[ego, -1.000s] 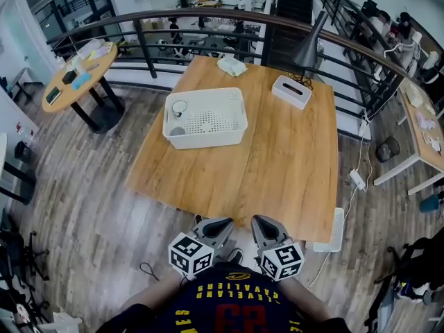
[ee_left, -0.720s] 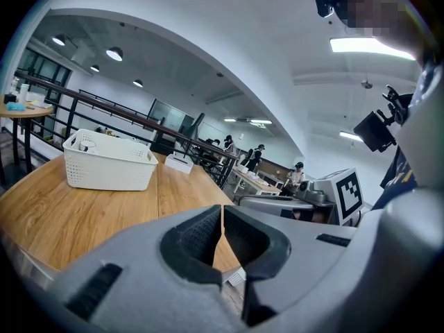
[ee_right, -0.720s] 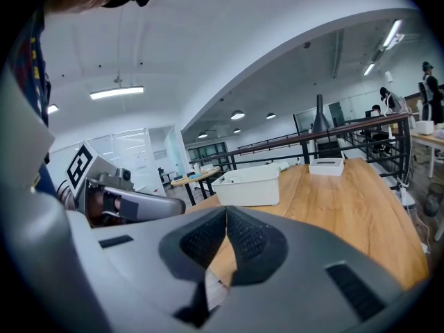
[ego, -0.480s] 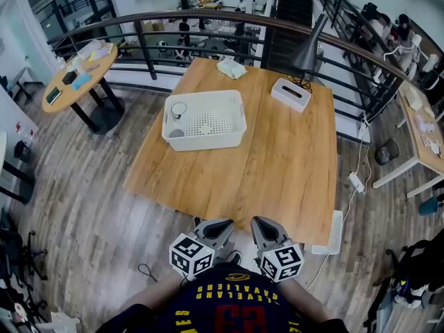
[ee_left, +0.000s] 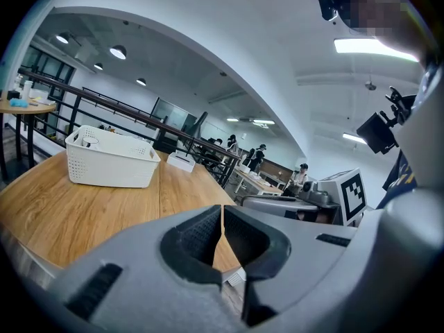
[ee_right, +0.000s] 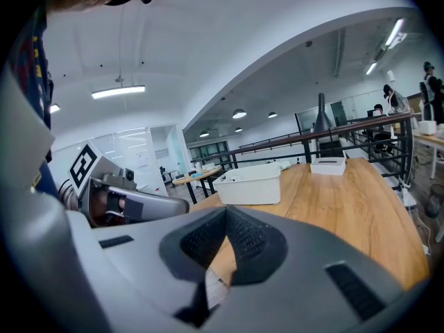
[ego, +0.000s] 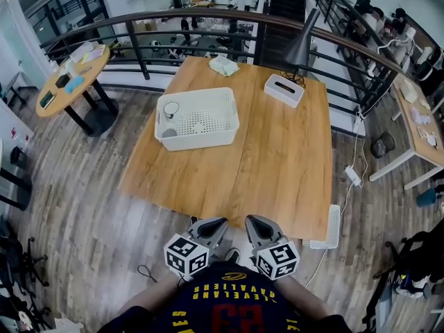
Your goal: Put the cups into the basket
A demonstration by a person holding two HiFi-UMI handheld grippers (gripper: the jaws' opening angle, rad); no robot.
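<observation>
Both grippers are hanging off the table, just short of its near edge, side by side and close to my body.

Left gripper (ego: 211, 225): jaws are sitting fully together, pads meeting at the tips, with nothing between them. In the left gripper view the left gripper (ee_left: 222, 218) is pointing across the table (ee_left: 83, 207) toward the basket (ee_left: 111, 160).

Right gripper (ego: 254, 223): same story. In the right gripper view the right gripper (ee_right: 225, 214) is showing its tips touching, and it's gripping nothing. The left gripper's marker cube (ee_right: 84, 161) is showing at that view's left.

The basket (ego: 208, 136), white and perforated, is sitting on the far left part of the table (ego: 277, 165), near the left edge and well apart from both grippers.

The cups are lying inside the basket at its left end: one white-rimmed cup (ego: 171, 109) toward the far side, and a greyer one (ego: 168, 132) toward the near side. The greyer one is too small to make out in detail.

Other things on the table:
- A white tissue box (ego: 284, 89) is sitting near the far right corner.
- A black lamp (ego: 306, 39) is standing just behind it at the far edge.
- A crumpled cloth (ego: 223, 65) is lying at the far edge near the far left corner.
</observation>
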